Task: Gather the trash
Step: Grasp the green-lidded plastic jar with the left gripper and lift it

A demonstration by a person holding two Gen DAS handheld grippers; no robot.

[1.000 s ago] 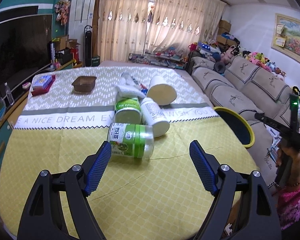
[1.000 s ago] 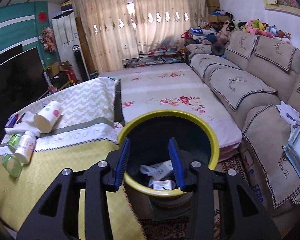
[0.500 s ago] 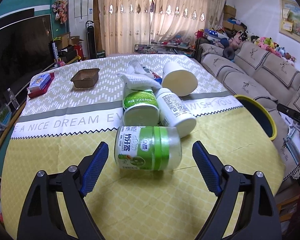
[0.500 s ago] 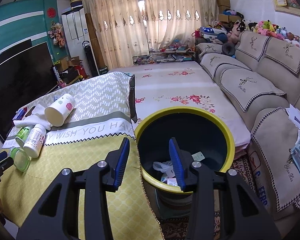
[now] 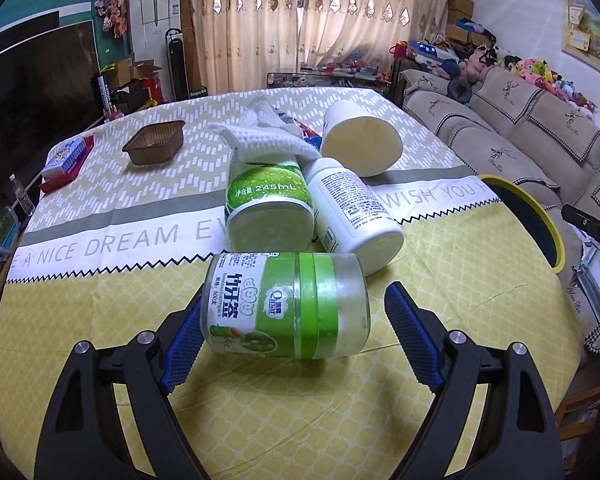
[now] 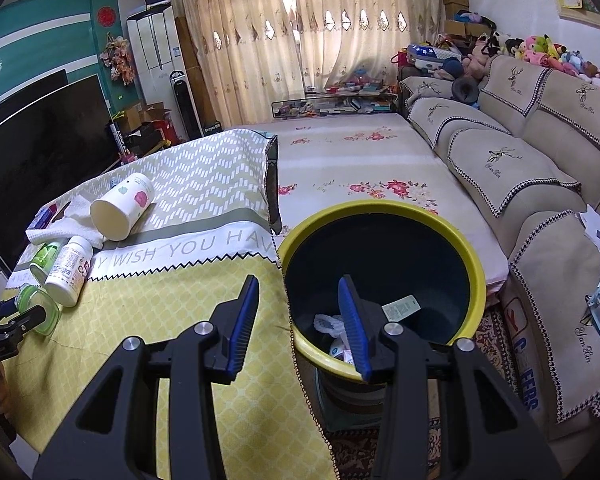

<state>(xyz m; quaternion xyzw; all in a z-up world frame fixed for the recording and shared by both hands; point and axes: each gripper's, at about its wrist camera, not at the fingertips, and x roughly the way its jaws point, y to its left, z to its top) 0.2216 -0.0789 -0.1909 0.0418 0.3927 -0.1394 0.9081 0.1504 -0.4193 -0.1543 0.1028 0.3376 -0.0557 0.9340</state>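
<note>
A green-labelled clear jar (image 5: 288,304) lies on its side on the yellow tablecloth. My left gripper (image 5: 296,340) is open, its blue pads on either side of the jar; the left pad is close to or touching it. Behind lie a green 245 mL bottle (image 5: 268,204), a white pill bottle (image 5: 352,208), a white paper cup (image 5: 360,144) and a white cloth (image 5: 260,136). My right gripper (image 6: 300,320) is open and empty above the near rim of the yellow-rimmed trash bin (image 6: 476,280), which holds some scraps.
A brown tray (image 5: 154,146) and a red and blue box (image 5: 66,158) sit at the table's far left. The bin (image 5: 540,216) stands off the table's right edge. A beige sofa (image 6: 540,160) lines the right side, a flowered mat (image 6: 360,168) beyond.
My left gripper has moved forward over the table until its open fingers straddle the green jar. My right gripper has drifted left, from over the bin toward the table edge.
</note>
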